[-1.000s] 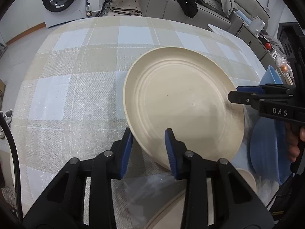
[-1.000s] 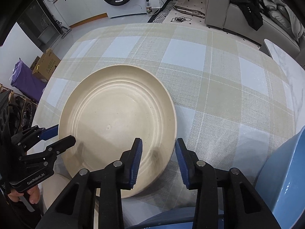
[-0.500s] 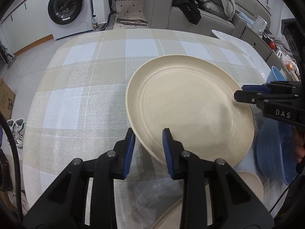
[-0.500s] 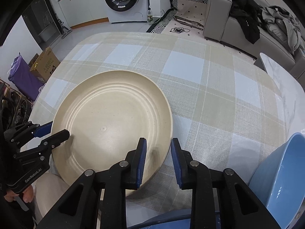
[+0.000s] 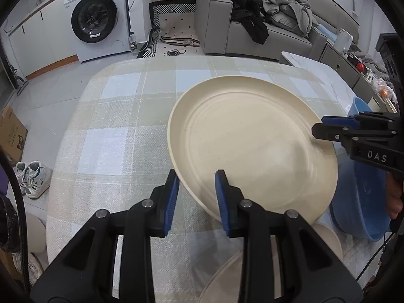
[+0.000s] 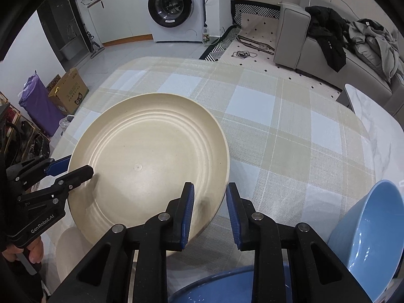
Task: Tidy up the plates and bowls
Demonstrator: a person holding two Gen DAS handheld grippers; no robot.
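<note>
Cream and ridged, the plate (image 5: 252, 146) hung tilted above the checked tablecloth (image 5: 101, 136), the left gripper (image 5: 195, 197) and right gripper (image 6: 209, 209) each clamped narrowly on opposite rims, blue bowls (image 6: 366, 227) beside the plate.

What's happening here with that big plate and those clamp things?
A person is holding a two-finger gripper in each hand, and both are pinching the same large cream plate by opposite edges. The left gripper grips its near rim, the right gripper the other side, and the plate is tilted above the checked tablecloth. A blue bowl waits at the right, with more cream dishes low in the left view.
</note>
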